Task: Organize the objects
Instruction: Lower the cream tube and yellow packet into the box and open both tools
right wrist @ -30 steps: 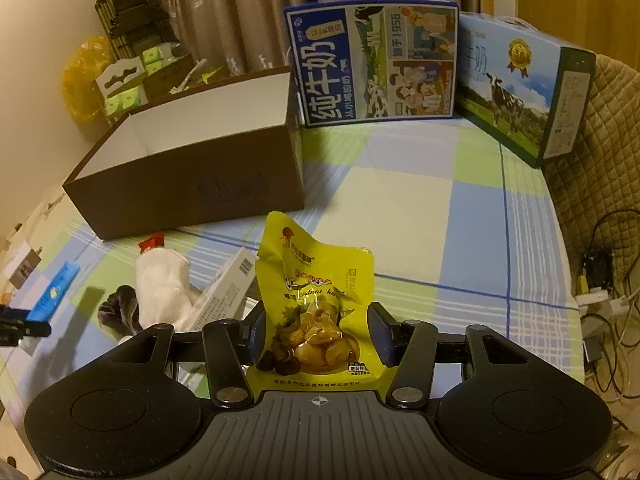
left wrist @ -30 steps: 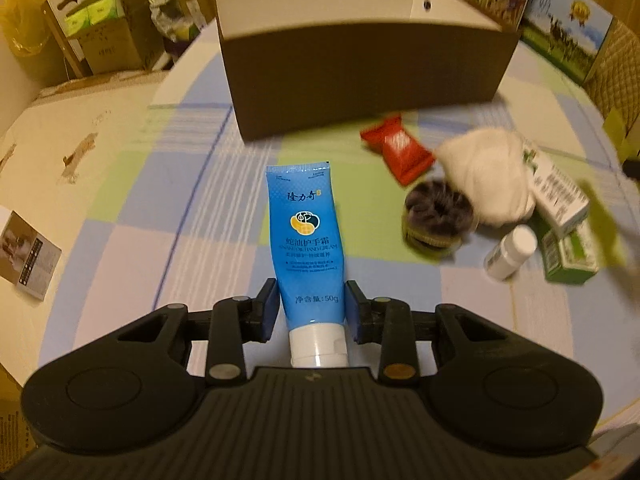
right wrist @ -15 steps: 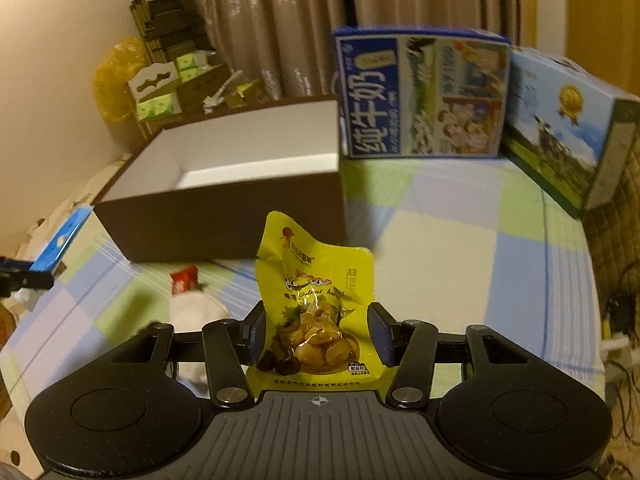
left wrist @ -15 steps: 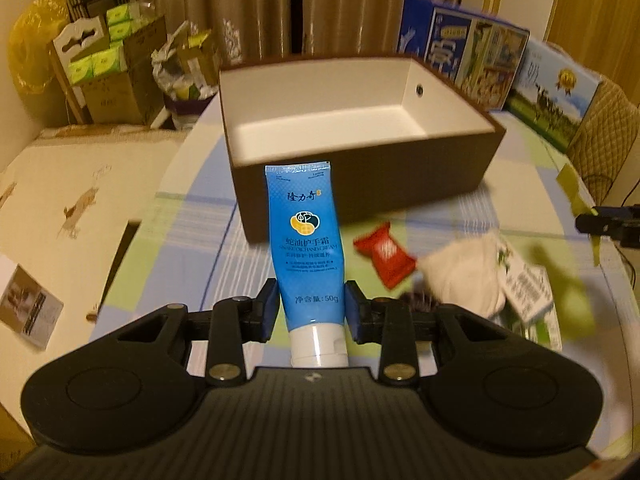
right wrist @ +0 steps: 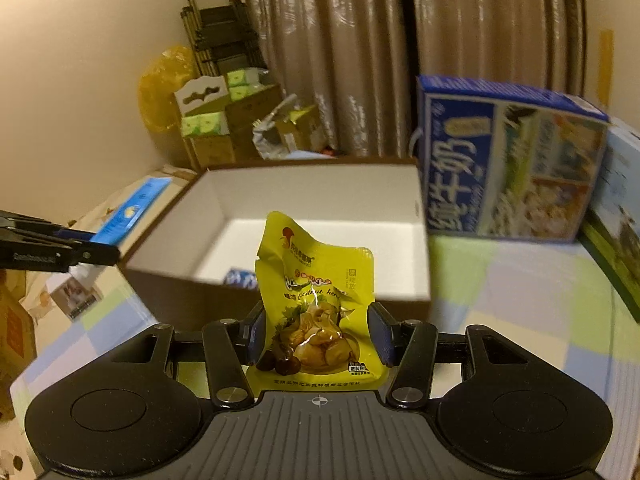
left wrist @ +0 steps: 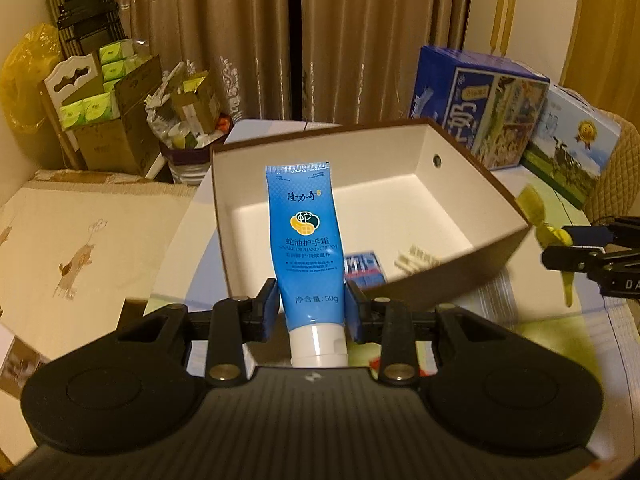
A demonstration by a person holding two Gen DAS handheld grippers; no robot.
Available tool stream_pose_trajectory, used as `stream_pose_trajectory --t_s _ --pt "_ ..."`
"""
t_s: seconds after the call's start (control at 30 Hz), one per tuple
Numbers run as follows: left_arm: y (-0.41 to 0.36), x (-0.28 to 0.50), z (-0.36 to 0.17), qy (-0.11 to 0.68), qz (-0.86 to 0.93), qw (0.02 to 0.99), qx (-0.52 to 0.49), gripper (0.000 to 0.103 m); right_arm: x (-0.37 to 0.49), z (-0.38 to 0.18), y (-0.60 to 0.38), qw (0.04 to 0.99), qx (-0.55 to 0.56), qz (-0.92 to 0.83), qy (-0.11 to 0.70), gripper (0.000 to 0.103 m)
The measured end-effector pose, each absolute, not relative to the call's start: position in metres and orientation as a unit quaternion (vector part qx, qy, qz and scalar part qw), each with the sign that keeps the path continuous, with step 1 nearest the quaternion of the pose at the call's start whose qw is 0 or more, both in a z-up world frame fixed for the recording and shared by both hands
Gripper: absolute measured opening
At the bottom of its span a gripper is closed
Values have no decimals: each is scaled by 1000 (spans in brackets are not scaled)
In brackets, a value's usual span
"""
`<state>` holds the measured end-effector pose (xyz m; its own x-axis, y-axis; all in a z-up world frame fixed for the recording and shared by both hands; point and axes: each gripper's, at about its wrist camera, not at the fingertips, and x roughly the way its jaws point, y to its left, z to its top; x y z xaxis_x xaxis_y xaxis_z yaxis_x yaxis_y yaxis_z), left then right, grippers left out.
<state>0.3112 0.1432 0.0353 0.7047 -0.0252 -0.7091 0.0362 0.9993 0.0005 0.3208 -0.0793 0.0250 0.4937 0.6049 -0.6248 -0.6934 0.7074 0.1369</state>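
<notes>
Fingers of my left gripper (left wrist: 311, 312) were clamped on the blue hand-cream tube (left wrist: 306, 240), cap toward me, held up over the near wall of the brown box (left wrist: 500, 196). My right gripper (right wrist: 316, 340) pinched the yellow snack pouch (right wrist: 316, 300) before the same box (white inside), a small blue packet (left wrist: 364, 268) on its floor.

We note a blue hand cream tube (left wrist: 306, 240) with a white cap and a yellow-and-dark emblem, a yellow snack pouch (right wrist: 316, 304) printed with brown food, a box (left wrist: 452, 280) brown outside and white inside, a tablecloth (right wrist: 520, 300) checked in pale blue, green and white, and black grippers with blue pads (left wrist: 269, 312).
</notes>
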Motion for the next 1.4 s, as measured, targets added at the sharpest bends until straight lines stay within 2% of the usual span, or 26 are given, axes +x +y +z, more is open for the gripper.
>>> stream_pose_trajectory --t_s 0.23,0.53,0.97,1.4 --pt "143 364 33 387 -23 922 15 29 358 30 -34 855 -72 398 324 49" --pt "136 422 12 417 -43 908 4 29 404 12 3 845 -70 396 353 49" --pt "118 495 -41 479 -56 876 -20 30 458 -23 20 832 -48 364 416 49" --pt "116 531 -71 511 -52 856 -55 30 484 -34 20 822 -17 344 453 50"
